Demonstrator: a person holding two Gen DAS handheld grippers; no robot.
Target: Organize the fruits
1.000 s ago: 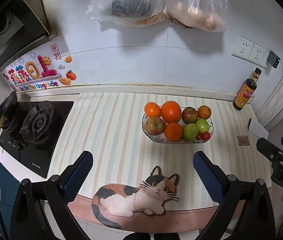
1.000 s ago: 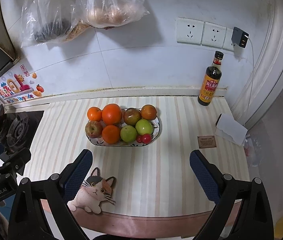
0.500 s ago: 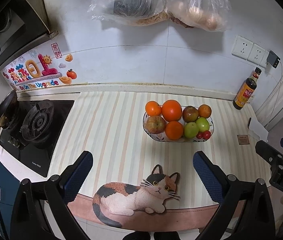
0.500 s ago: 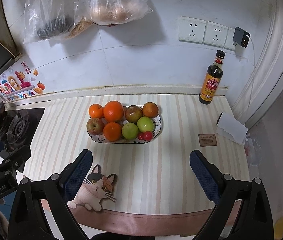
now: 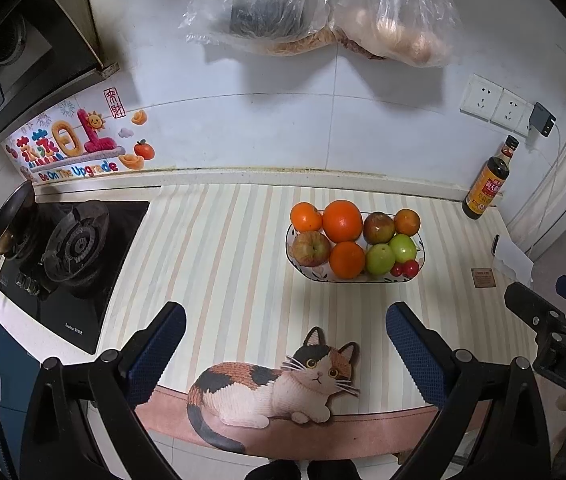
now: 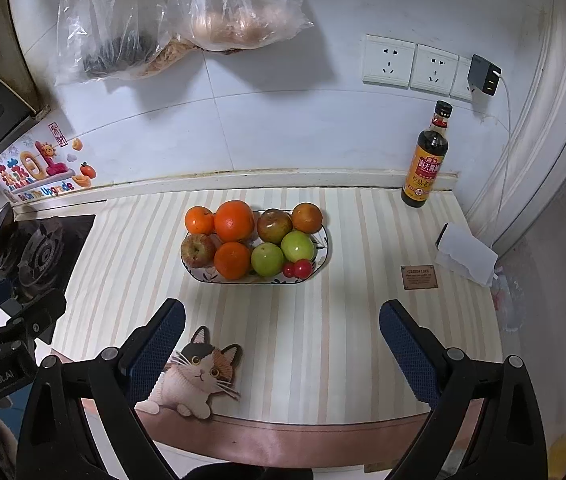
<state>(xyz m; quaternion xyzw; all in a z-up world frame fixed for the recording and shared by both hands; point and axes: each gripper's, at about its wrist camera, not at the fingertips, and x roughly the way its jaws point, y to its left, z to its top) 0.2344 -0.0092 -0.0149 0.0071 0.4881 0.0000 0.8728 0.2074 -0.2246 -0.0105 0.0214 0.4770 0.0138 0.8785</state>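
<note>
An oval patterned bowl (image 5: 420, 258) (image 6: 323, 240) stands on the striped counter mat, full of fruit: several oranges (image 5: 342, 221) (image 6: 234, 221), red apples (image 5: 311, 249) (image 6: 198, 249), two green apples (image 5: 380, 259) (image 6: 267, 259) and small red cherries (image 5: 405, 269) (image 6: 298, 269). My left gripper (image 5: 285, 338) is open and empty above the counter's front edge, short of the bowl. My right gripper (image 6: 281, 334) is open and empty too, in front of the bowl. Each gripper shows at the edge of the other's view.
A gas hob (image 5: 71, 256) with a pan (image 5: 9, 218) lies at the left. A dark sauce bottle (image 6: 425, 160) stands by the back wall at the right, near folded white paper (image 6: 465, 254). Two plastic bags (image 6: 203, 12) hang on the wall above. A cat picture (image 5: 279, 384) marks the mat's front.
Both grippers have drifted slightly; the bowl sits a little higher in both views. Nothing was picked up or released.
</note>
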